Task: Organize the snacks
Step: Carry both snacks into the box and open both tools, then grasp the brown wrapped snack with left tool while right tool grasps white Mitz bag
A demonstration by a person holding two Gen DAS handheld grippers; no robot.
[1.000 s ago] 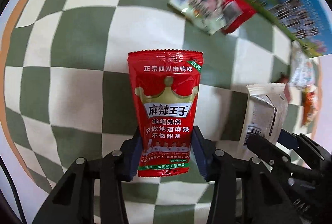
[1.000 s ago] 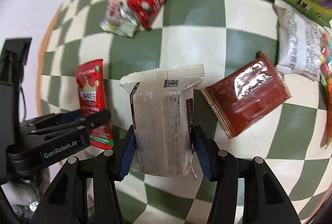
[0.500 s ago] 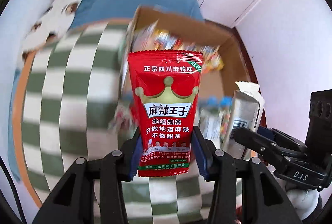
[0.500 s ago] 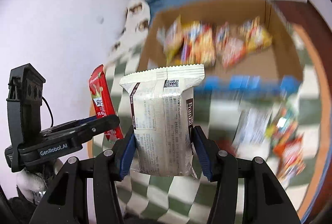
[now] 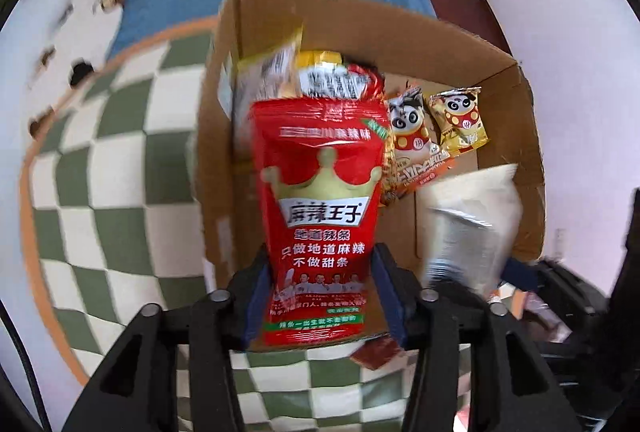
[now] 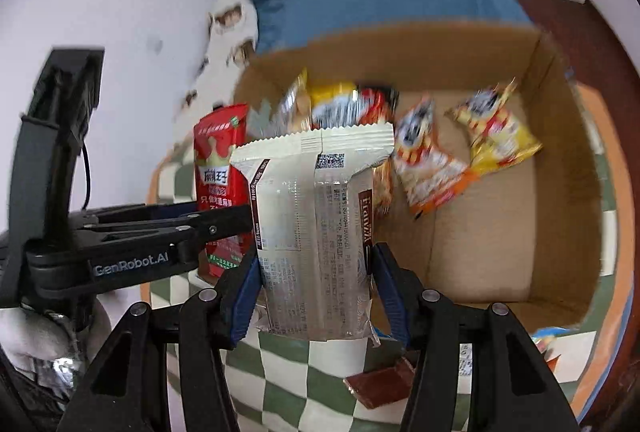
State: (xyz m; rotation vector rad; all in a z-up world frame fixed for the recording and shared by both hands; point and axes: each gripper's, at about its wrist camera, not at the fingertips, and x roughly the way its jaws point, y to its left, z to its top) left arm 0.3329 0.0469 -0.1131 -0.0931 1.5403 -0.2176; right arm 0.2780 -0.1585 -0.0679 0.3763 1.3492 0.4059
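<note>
Snack packets ride upright in both handheld grippers, each just short of the near wall of an open cardboard box (image 5: 528, 136). The left gripper (image 5: 322, 296) has its jaws closed to the width of a red spicy-strip packet (image 5: 324, 216), the blue pads pinching the packet's lower edges on either side, its crown logo facing the camera. The right gripper (image 6: 316, 296) clamps a silver-white wafer packet (image 6: 316, 228) the same way, jaws narrowed onto its lower half, back seam and barcode showing. From the right wrist view, the left gripper and its red packet stand just left of the wafer packet. Inside the box, a cluster of standing packets (image 6: 344, 104) leans against the left wall, with two cartoon-panda packets (image 5: 436, 128) lying flat on the floor beside them. The box sits on a green-and-white checkered cloth (image 5: 104, 208); a brown wrapped snack (image 6: 380, 384) lies on the cloth just before the box's near wall.
</note>
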